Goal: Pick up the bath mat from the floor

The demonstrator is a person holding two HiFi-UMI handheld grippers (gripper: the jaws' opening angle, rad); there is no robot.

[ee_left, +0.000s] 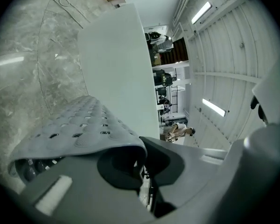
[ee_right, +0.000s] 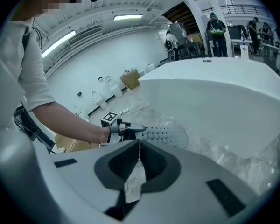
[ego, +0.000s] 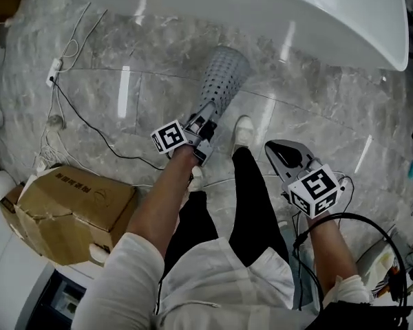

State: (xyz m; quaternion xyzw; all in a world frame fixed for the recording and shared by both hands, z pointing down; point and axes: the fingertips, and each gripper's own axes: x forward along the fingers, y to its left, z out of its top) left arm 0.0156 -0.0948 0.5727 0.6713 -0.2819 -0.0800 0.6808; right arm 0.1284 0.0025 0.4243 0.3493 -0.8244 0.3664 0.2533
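The bath mat (ego: 225, 74) sits just above the middle of the head view, a grey tongue of rubbery sheet reaching from the left gripper (ego: 205, 119) toward the white bathtub (ego: 344, 26) along the top edge. That gripper's jaws are pinched tight on the mat's near edge. Its own view shows the edge curling over one jaw and the sheet sagging away from there. So it's soft and floppy, I'd say, and light enough for one edge grip to carry, though it will droop and swing from wherever it's held. Rows of round holes and little bumps cover it, the end is rounded, and the colour is a flat pale grey against the marbled floor (ego: 138, 67). Whether the far end touches that floor, I can't tell from here. The rubber looks grippy rather than slick, so an edge pinch is the way to take it, set well in from the rim so it can't peel out. A second pinch further along the same edge would stop the sag. And the right gripper (ego: 283, 155), lower right of centre in the head view? Its jaws are pressed together with nothing between them, well apart from the mat. A cardboard box (ego: 72, 208) at lower left and loose cables (ego: 65, 95) at upper left lie away from the action
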